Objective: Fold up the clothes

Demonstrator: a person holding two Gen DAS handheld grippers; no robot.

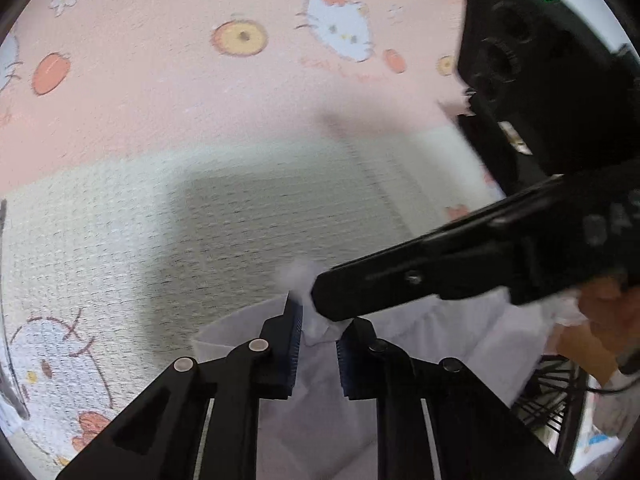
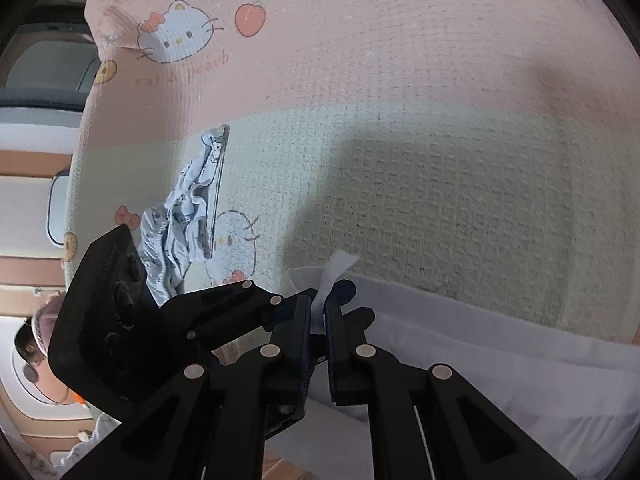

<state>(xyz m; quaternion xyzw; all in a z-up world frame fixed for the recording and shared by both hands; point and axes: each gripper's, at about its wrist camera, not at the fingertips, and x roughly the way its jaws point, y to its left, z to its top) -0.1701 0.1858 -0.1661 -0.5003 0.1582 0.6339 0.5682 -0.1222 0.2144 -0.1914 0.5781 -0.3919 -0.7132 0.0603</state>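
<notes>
A white garment [image 1: 312, 420] [image 2: 480, 360] lies over the near edge of a bed covered in a pink and cream cat-print blanket [image 1: 200, 100] [image 2: 400, 80]. My left gripper [image 1: 320, 332] is shut on a bunched corner of the garment that fills the gap between its pads. My right gripper [image 2: 322, 300] is shut on the same corner, and a small white tab sticks out past its tips. In the left wrist view the right gripper [image 1: 320, 296] comes in from the right and crosses just above the left fingertips. The left gripper [image 2: 288, 300] shows at the left of the right wrist view.
A crumpled blue-and-white patterned garment [image 2: 188, 216] lies on the blanket to the left. A hand [image 1: 600, 304] holds the right gripper. A dark wire frame [image 1: 560, 392] stands below the bed edge at the right. A person [image 2: 36, 344] is at the lower left, off the bed.
</notes>
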